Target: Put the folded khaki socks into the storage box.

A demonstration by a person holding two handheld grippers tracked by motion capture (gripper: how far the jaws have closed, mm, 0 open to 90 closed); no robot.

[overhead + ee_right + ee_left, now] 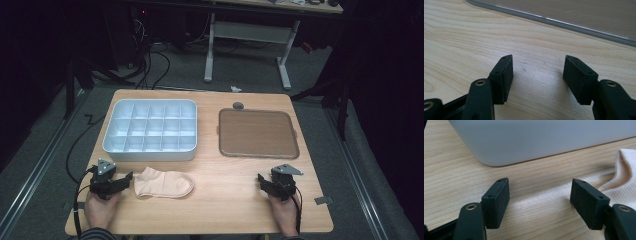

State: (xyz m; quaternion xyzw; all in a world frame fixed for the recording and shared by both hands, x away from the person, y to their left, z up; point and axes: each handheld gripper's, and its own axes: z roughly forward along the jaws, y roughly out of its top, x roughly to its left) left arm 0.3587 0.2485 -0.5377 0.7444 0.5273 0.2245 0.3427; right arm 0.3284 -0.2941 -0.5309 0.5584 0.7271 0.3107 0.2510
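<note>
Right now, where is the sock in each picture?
High view: the sock lies flat on the table, at lower left, in front of the white box and just right of the left gripper.
Left gripper view: it is at the right edge, beyond the right jaw.
Right gripper view: bare table and the brown tray's rim, no sock.
Shared landmark: the light wooden table top.

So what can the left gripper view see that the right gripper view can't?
Left gripper view: the white box's rounded side and the peach sock's edge, beside that gripper's open jaws. Right gripper view: the brown tray's grey rim, past the right gripper's open jaws. Both: the wooden table, with nothing between the jaws.
</note>
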